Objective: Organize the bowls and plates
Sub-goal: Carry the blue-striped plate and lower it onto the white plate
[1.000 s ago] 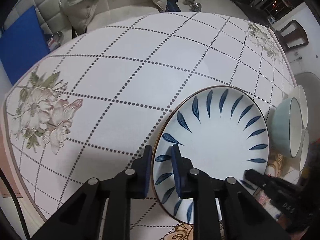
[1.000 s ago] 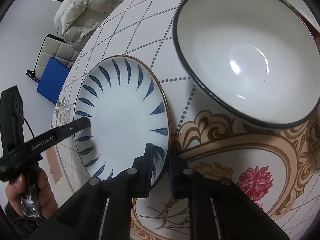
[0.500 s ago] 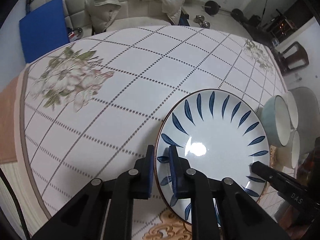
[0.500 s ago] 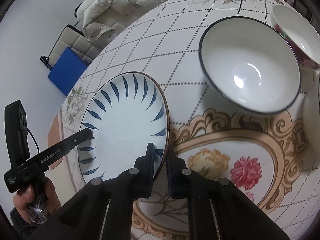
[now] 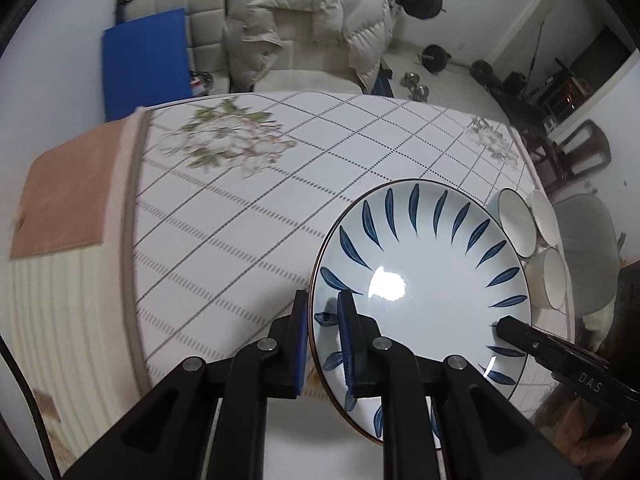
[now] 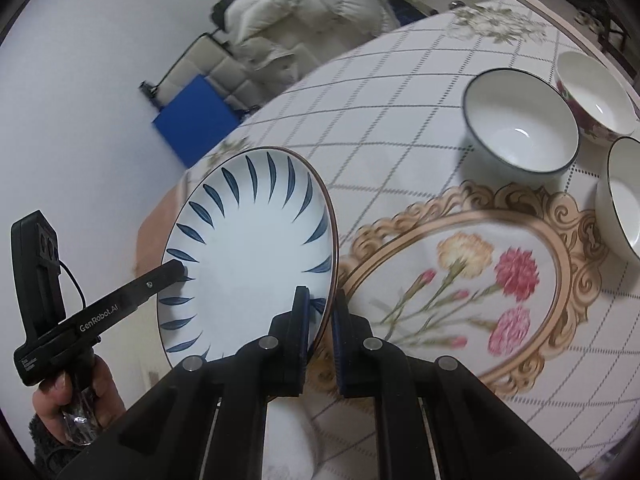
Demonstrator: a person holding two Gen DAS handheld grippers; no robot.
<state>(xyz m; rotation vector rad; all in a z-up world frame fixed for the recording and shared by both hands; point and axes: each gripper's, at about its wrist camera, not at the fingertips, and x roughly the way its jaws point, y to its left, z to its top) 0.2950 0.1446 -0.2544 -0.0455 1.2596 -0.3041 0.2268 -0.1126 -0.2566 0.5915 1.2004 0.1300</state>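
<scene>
A white plate with blue leaf strokes (image 5: 424, 280) is held in the air above the table by both grippers. My left gripper (image 5: 323, 312) is shut on the plate's near-left rim. My right gripper (image 6: 320, 308) is shut on the opposite rim of the plate (image 6: 248, 248). The right gripper's fingers (image 5: 516, 330) show across the plate in the left wrist view, and the left gripper's fingers (image 6: 168, 272) show in the right wrist view. Three bowls stand on the table: a dark-rimmed white bowl (image 6: 520, 136), a flowered bowl (image 6: 592, 96) and a white bowl (image 6: 624, 200).
The table (image 6: 400, 128) has a checked cloth with a flower medallion (image 6: 480, 264). The bowls also show at the table's right edge in the left wrist view (image 5: 516, 222). A sofa with a white jacket (image 5: 304, 36) and a blue cushion (image 5: 144, 64) stand behind the table.
Both grippers have lifted the plate off the table and raised it well above the surface. The bowls now look smaller and farther away.
</scene>
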